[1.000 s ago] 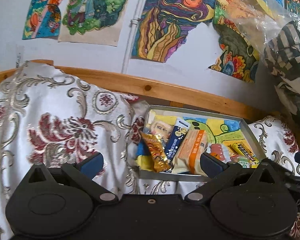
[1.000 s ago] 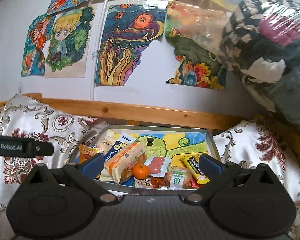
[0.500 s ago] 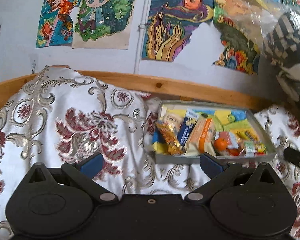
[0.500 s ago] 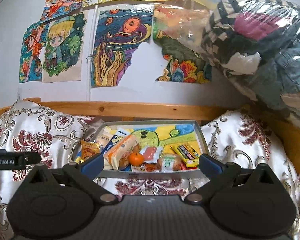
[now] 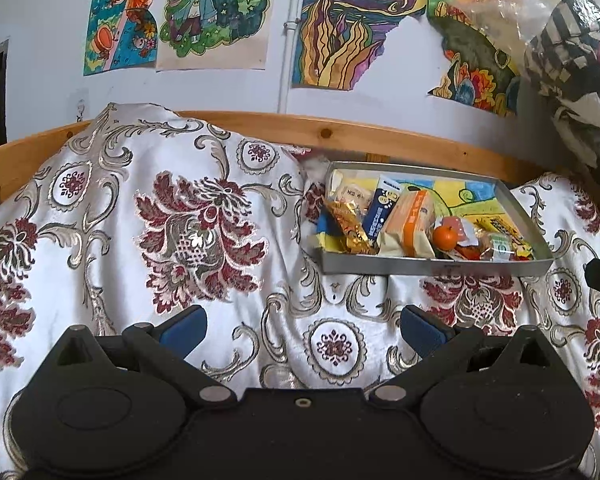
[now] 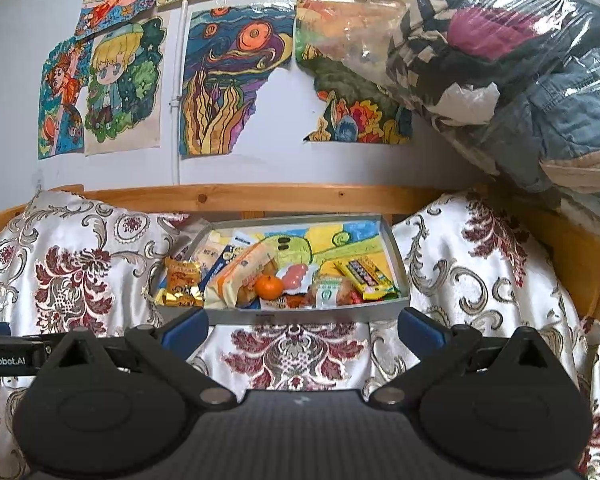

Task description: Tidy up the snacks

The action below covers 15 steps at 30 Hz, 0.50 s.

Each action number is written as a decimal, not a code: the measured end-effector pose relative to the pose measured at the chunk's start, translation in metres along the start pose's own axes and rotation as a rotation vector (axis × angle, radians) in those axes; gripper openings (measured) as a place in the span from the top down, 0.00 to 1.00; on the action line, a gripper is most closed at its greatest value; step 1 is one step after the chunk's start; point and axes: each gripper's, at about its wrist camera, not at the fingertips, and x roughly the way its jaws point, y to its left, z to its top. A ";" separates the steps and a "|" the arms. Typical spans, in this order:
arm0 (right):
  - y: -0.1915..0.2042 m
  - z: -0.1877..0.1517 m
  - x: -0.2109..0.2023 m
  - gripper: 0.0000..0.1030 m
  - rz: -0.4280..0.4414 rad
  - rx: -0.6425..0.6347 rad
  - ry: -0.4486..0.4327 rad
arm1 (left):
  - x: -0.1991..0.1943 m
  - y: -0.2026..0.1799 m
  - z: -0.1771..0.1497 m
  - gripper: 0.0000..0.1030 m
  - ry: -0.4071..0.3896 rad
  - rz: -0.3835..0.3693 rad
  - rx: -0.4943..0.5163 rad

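A shallow grey tray point(image 5: 432, 268) point(image 6: 300, 315) with a painted bottom lies on a floral cloth and holds several snacks. Among them are a gold packet point(image 5: 348, 224) point(image 6: 182, 282), a blue-and-white packet point(image 5: 382, 210), an orange-and-cream bread pack point(image 5: 410, 220) point(image 6: 244, 270), a small orange point(image 5: 445, 237) point(image 6: 269, 286) and a yellow bar point(image 6: 366, 276). My left gripper point(image 5: 302, 330) is open and empty, well short of the tray and to its left. My right gripper point(image 6: 302, 326) is open and empty, just in front of the tray's near wall.
The white, red and silver floral cloth point(image 5: 140, 220) covers a raised hump on the left. A wooden rail point(image 6: 240, 196) runs behind the tray under a wall of drawings. A clear bag of clothes point(image 6: 520, 72) bulges at the upper right. The left gripper's body point(image 6: 8, 354) shows at the right view's left edge.
Both grippers have drawn back from the tray, which now looks smaller and farther. The left view has swung left, showing more of the cloth hump. Both stayed open.
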 end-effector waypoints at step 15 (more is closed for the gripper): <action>0.004 -0.019 -0.011 0.00 0.016 0.010 0.107 | -0.022 0.001 -0.021 0.01 0.050 -0.020 0.025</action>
